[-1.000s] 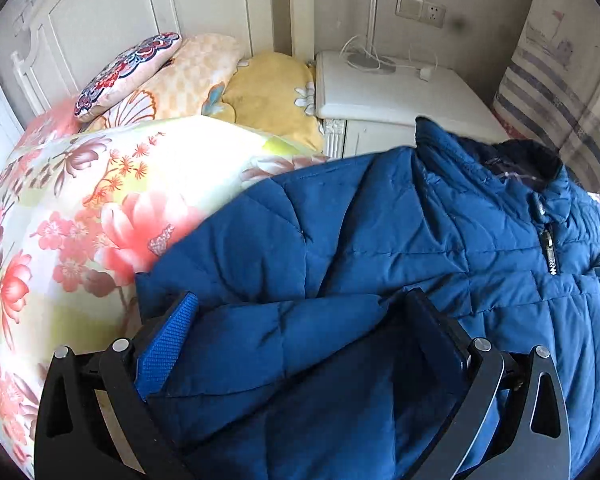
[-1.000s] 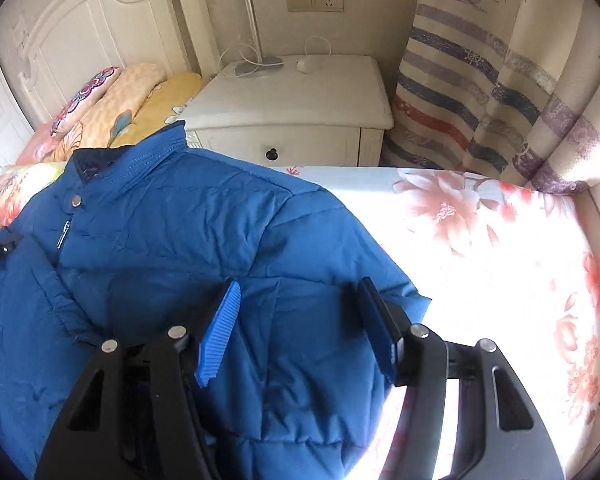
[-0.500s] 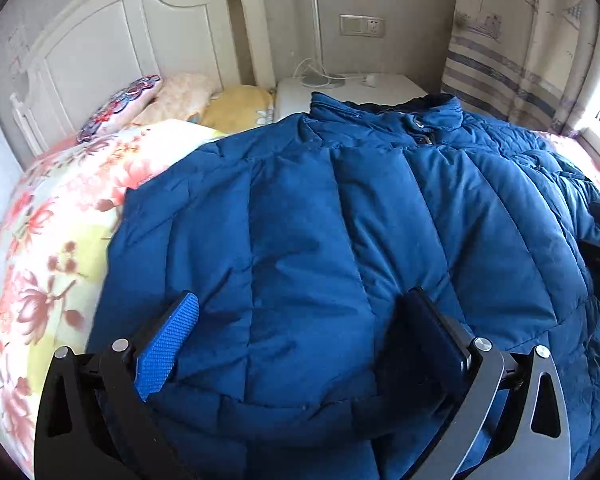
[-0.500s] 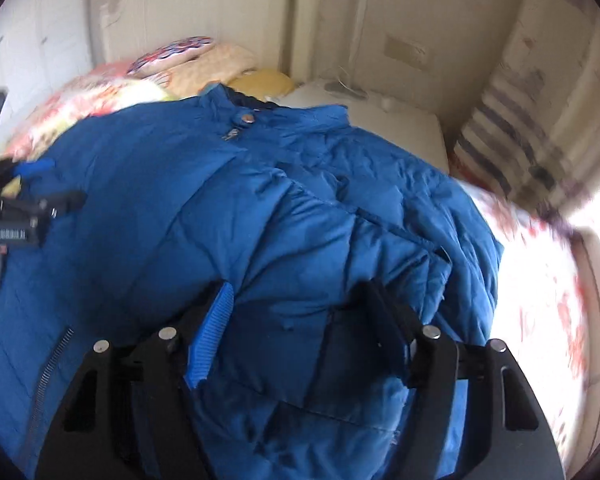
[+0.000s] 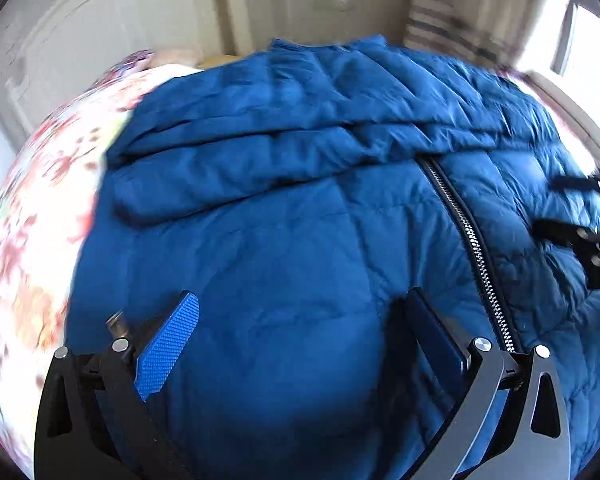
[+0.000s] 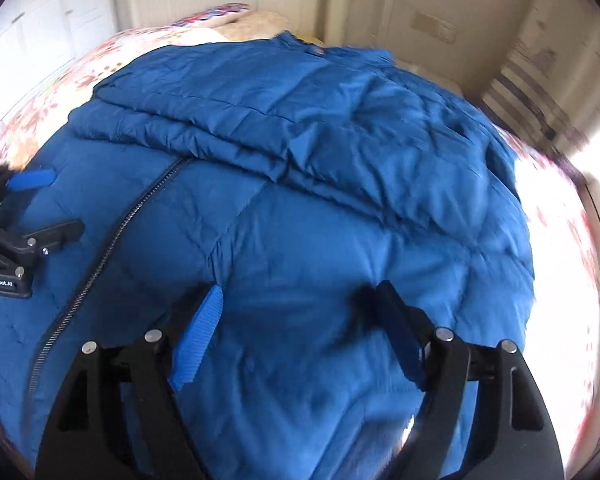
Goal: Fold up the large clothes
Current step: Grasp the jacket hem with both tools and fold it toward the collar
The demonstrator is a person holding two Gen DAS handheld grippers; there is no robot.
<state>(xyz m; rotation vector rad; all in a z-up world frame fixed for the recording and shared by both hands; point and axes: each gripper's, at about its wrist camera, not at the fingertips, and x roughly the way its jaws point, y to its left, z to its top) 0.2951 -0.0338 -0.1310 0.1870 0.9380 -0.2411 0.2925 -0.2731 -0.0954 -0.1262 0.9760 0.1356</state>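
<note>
A large blue quilted jacket [image 5: 300, 208] lies front up on the bed, with both sleeves folded across its chest and a metal zipper [image 5: 468, 236] running down the middle. It also fills the right wrist view [image 6: 340, 200]. My left gripper [image 5: 300, 328] is open and empty over the jacket's lower left half. My right gripper [image 6: 300, 320] is open and empty over the lower right half. Each gripper shows at the edge of the other's view, the right one [image 5: 580, 224] and the left one [image 6: 24, 216].
The floral bedspread [image 5: 32, 208] shows to the left and at the right [image 6: 560, 240]. Pillows [image 6: 236, 16] and a white headboard [image 5: 100, 40] are at the back. A striped curtain [image 6: 540, 92] hangs at the far right, by a bright window.
Both grippers have pulled back from the collar end toward the jacket's hem. Both sleeves now lie folded across the chest. Both views are motion-blurred.
</note>
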